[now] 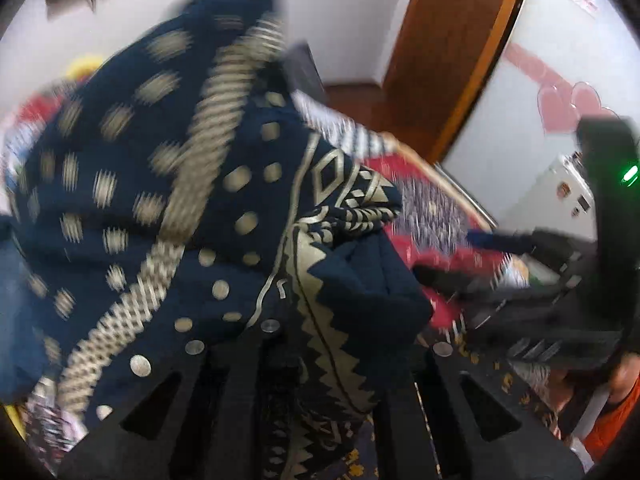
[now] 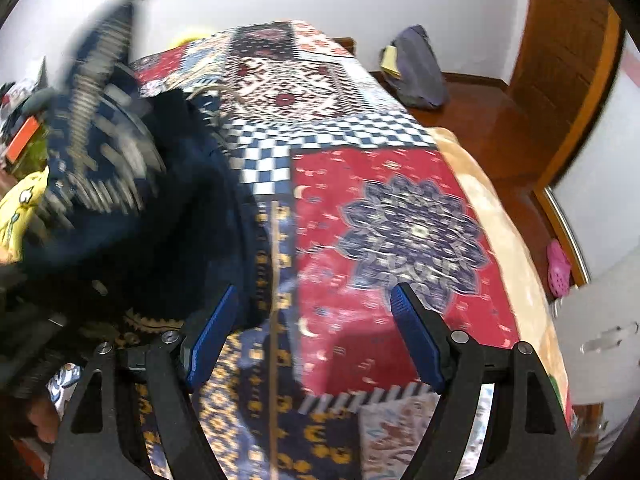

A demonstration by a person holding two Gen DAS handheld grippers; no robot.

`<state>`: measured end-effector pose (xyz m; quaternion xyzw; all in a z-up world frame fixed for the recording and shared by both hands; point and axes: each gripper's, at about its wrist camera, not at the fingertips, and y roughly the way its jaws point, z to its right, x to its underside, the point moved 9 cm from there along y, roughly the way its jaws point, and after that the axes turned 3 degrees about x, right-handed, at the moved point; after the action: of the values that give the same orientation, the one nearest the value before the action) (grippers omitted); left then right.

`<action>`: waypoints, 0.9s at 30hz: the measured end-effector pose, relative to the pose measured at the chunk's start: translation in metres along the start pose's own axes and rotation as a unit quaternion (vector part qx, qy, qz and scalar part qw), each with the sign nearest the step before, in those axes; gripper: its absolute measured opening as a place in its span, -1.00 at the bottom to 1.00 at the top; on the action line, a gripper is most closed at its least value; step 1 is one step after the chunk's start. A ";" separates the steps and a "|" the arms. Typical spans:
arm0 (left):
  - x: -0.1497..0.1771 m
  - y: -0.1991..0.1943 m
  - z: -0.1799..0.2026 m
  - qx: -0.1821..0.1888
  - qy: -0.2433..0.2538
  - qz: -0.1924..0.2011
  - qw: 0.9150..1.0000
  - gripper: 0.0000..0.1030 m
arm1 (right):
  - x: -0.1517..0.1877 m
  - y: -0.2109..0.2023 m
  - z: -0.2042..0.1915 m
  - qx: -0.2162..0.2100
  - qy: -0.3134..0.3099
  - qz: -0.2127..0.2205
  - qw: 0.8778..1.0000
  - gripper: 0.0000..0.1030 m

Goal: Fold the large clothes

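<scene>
White walls and a brown wooden door [image 2: 560,60] close in a bedroom where a bed [image 2: 500,208] carries a patchwork bedspread [image 2: 340,184] of red, blue-and-white checked and flower-printed panels. From the right wrist camera, the right gripper [image 2: 316,336] hangs over that bedspread with its jaws standing wide; its blue pads [image 2: 416,340] have only the cloth of the bedspread showing between them, and they press on nothing. At nine o'clock of this gripper, a dark navy garment [image 1: 224,184] with gold dots, stripes and zigzag borders is bunched and lifted off the bed, blurred with motion, its lower edge just beside the left-hand blue pad; whether the two touch cannot be told. From the left wrist camera the same garment fills the view from six o'clock up to eleven o'clock, and the left gripper [image 1: 316,360] has its jaws closed almost fully together on a fold of it, so the cloth rises straight out of the fingers. At three o'clock of that view sits the black body of the right gripper with a green light [image 1: 630,174] glowing on it. A grey bag [image 2: 420,68] rests on the brown floor beyond the far corner of the bed, at one o'clock in the right wrist view, and a pink clog [image 2: 558,268] lies on the floor at three o'clock.
</scene>
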<state>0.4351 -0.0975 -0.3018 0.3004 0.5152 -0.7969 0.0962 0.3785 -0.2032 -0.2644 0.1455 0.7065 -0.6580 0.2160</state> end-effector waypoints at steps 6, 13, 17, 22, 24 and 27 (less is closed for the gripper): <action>0.007 -0.017 -0.009 0.046 -0.012 0.001 0.999 -0.88 | -0.006 -0.021 0.016 0.013 0.002 0.015 1.000 0.47; 0.024 -0.027 0.018 -0.002 0.046 -0.009 0.999 0.02 | -0.030 -0.058 -0.006 -0.007 -0.026 0.066 0.997 0.47; 0.028 -0.053 0.024 -0.026 0.073 0.013 0.997 0.15 | -0.040 -0.077 -0.034 -0.030 -0.061 0.098 0.993 0.47; 0.029 -0.100 -0.021 -0.103 0.063 0.040 0.992 0.35 | -0.035 -0.070 -0.069 -0.066 -0.084 0.097 0.989 0.47; 0.031 -0.113 -0.044 -0.130 0.048 0.049 0.989 0.37 | -0.026 -0.058 -0.084 -0.076 -0.096 0.084 0.989 0.47; 0.030 -0.120 -0.070 -0.168 0.029 0.051 0.984 0.45 | -0.012 -0.034 -0.096 -0.072 -0.123 0.058 0.988 0.47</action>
<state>0.3825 0.0231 -0.2474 0.3287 0.6286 -0.6839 0.1709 0.3614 -0.1100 -0.2252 0.0876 0.7107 -0.6045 0.3490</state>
